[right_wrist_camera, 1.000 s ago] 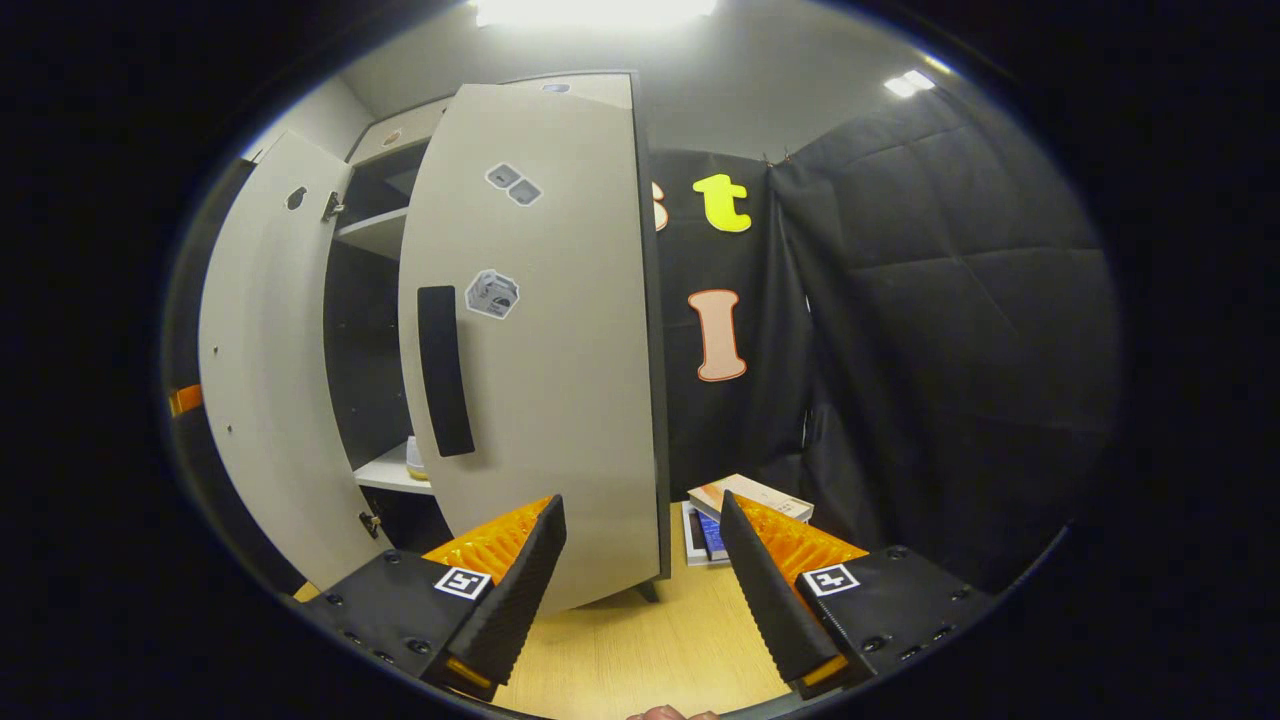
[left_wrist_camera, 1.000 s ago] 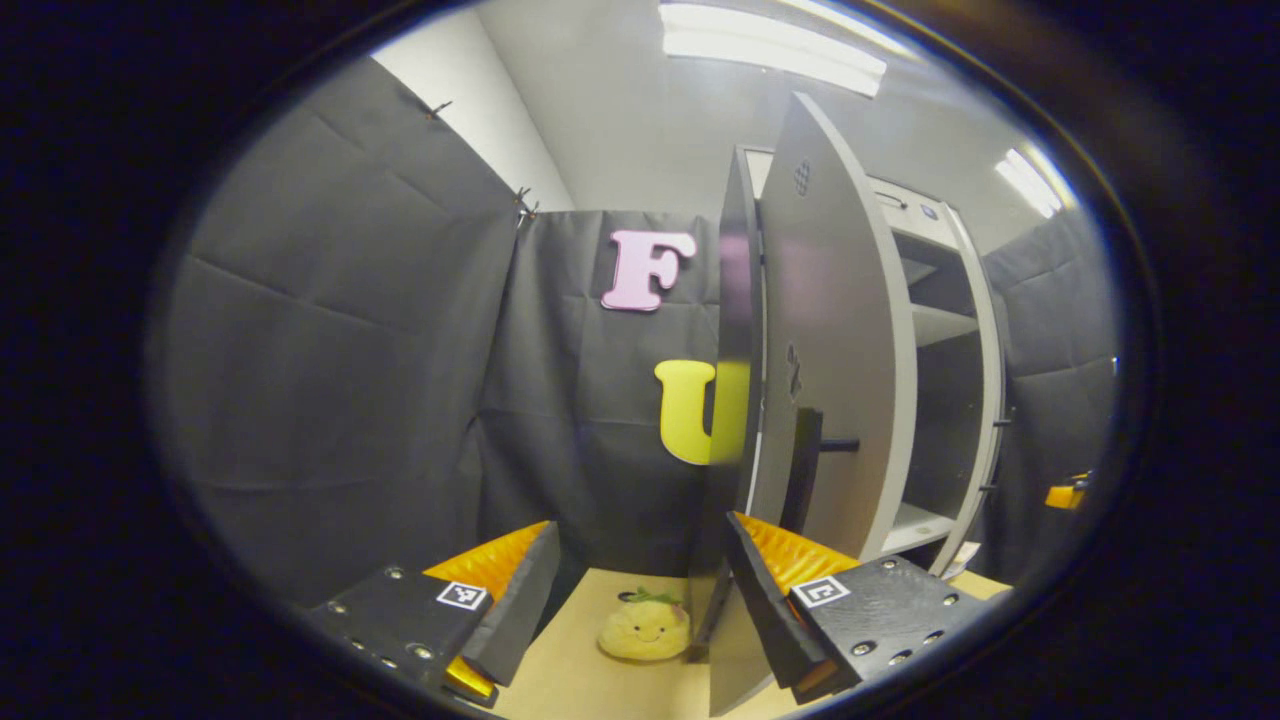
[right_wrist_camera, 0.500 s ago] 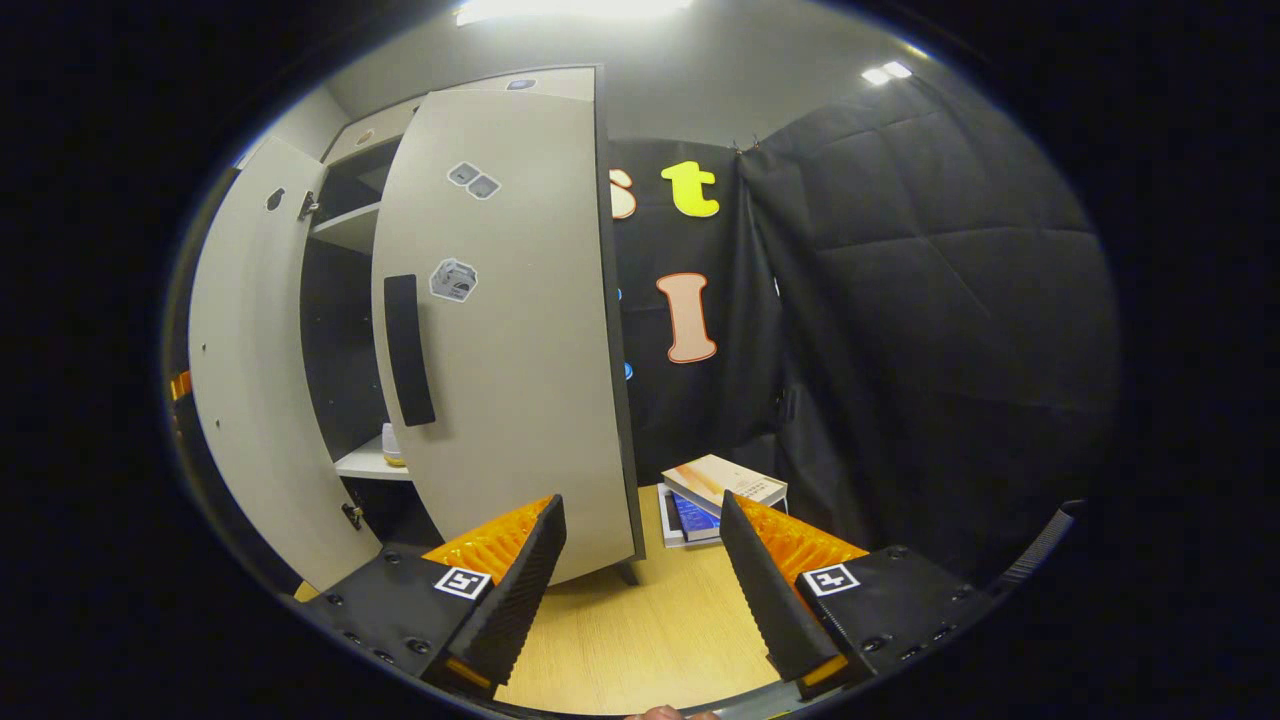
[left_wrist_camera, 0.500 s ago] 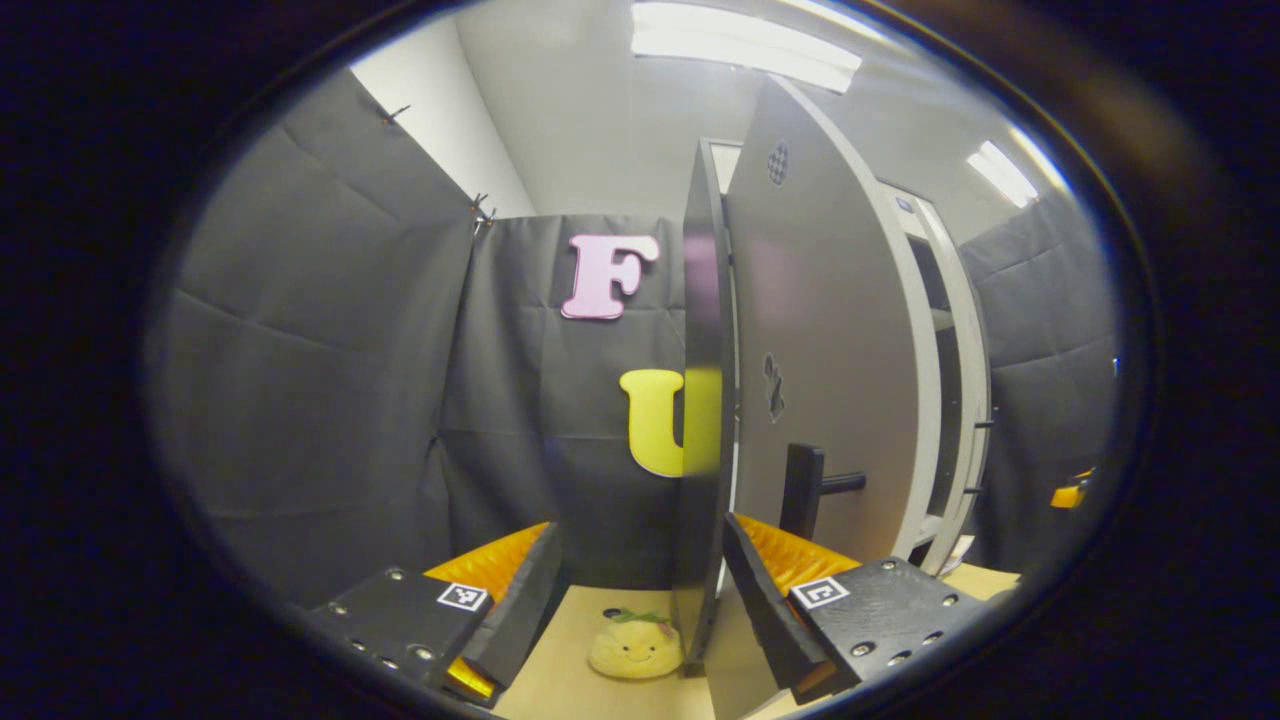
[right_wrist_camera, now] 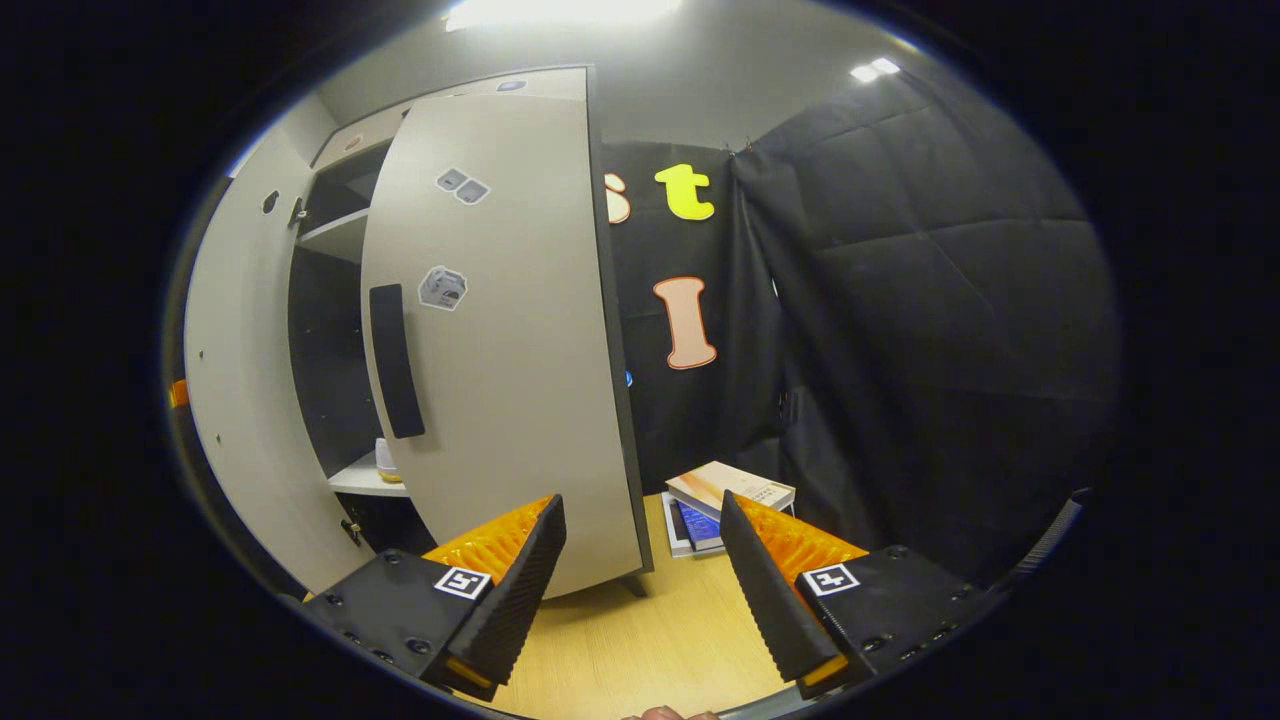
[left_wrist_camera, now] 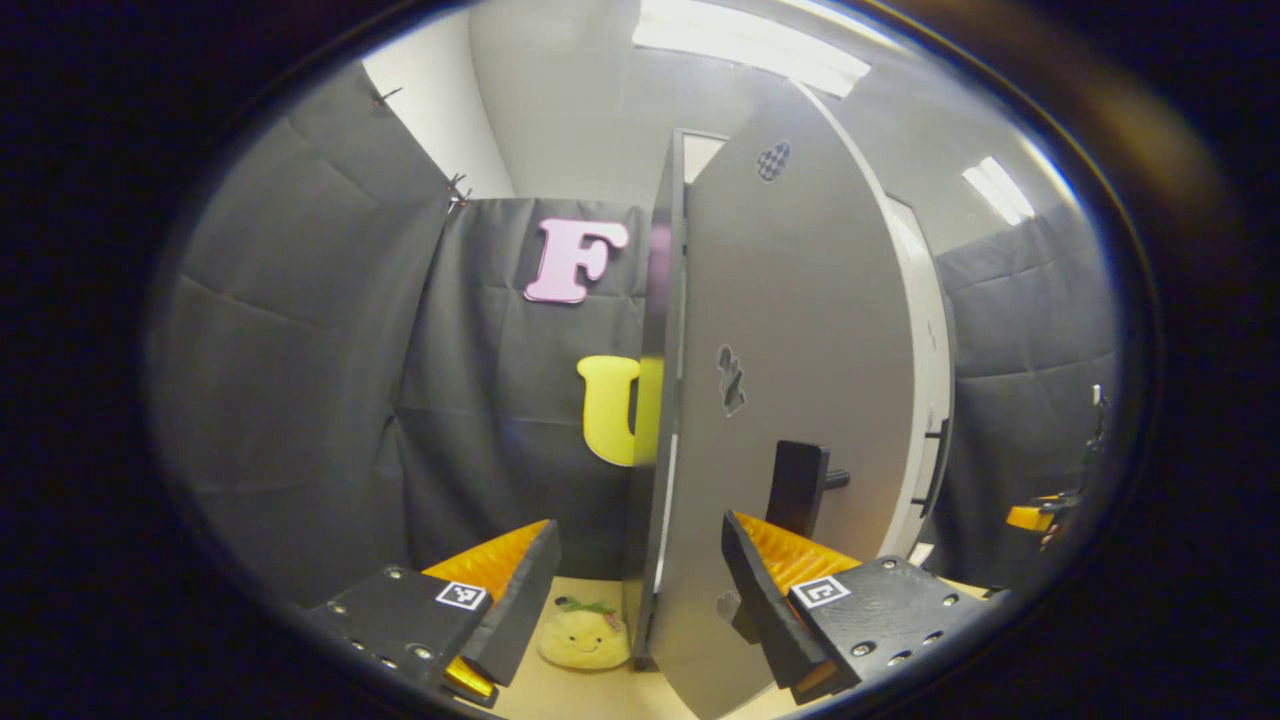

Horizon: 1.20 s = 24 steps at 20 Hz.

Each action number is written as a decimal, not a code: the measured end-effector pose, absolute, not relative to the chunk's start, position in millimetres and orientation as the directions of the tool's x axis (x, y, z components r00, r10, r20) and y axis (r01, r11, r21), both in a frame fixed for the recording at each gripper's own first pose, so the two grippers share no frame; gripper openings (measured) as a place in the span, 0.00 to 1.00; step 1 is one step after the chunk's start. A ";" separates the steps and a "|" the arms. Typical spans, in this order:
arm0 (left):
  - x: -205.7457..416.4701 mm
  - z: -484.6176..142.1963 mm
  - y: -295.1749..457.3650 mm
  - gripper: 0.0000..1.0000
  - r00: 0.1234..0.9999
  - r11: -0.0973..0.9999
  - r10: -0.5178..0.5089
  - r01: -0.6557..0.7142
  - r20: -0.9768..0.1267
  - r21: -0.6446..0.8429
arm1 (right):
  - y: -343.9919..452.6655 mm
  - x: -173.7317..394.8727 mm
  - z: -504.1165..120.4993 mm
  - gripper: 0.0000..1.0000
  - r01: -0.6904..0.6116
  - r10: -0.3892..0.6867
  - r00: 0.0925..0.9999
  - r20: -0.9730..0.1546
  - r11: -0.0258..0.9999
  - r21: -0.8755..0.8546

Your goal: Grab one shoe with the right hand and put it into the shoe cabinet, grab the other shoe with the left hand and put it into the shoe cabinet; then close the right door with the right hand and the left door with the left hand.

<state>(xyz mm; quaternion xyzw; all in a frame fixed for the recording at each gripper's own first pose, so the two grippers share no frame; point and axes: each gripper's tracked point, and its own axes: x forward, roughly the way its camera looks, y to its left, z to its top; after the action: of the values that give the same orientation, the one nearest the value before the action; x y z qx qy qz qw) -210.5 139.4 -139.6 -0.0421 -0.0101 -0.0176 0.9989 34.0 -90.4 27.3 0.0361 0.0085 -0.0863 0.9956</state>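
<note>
I saw left gripper (left_wrist_camera: 640,600) jaws apart, left door (left_wrist_camera: 800,400) edge between them. Right gripper (right_wrist_camera: 640,590) jaws apart, right door (right_wrist_camera: 500,330) ajar, bare table (right_wrist_camera: 640,650) ahead.

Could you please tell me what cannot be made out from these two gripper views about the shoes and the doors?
- Shoes: in the right gripper view, the right door covers most of the cabinet interior; only a small pale item peeks out on a shelf, too small to identify.
- Cabinet interior: in the left gripper view, the left door blocks it.
- Door contact: whether the left gripper touches the left door is unclear.
</note>
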 end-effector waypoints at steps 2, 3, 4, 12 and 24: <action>-206.4 -138.9 122.1 0.94 0.999 0.995 -0.035 0.037 0.020 -0.088 | -91.3 40.2 25.9 0.98 0.171 -0.170 0.985 -0.024 0.983 0.063; -204.2 -138.1 113.7 0.94 0.999 0.995 -0.032 0.034 0.019 -0.092 | -92.6 42.7 23.9 0.98 0.170 -0.169 0.985 -0.028 0.983 0.068; -201.0 -138.6 105.0 0.94 0.999 0.995 -0.029 0.030 0.015 -0.096 | -92.8 46.6 21.1 0.98 0.163 -0.160 0.986 -0.038 0.984 0.078; -171.9 -142.4 23.1 0.93 1.000 0.999 0.025 -0.026 -0.007 -0.022 | -129.2 97.7 34.5 0.93 0.110 -0.107 0.993 -0.053 0.992 0.056; -192.7 -141.2 -13.8 0.94 0.997 0.997 0.078 -0.079 0.023 0.022 | -166.6 103.8 31.0 0.98 0.094 -0.090 0.995 -0.052 0.993 0.073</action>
<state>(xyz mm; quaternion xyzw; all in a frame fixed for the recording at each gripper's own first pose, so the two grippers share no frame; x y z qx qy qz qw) -192.7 -13.8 -141.2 0.0115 -0.0109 0.0393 0.9991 103.8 -166.6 31.0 0.0378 0.0243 -0.0460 0.9979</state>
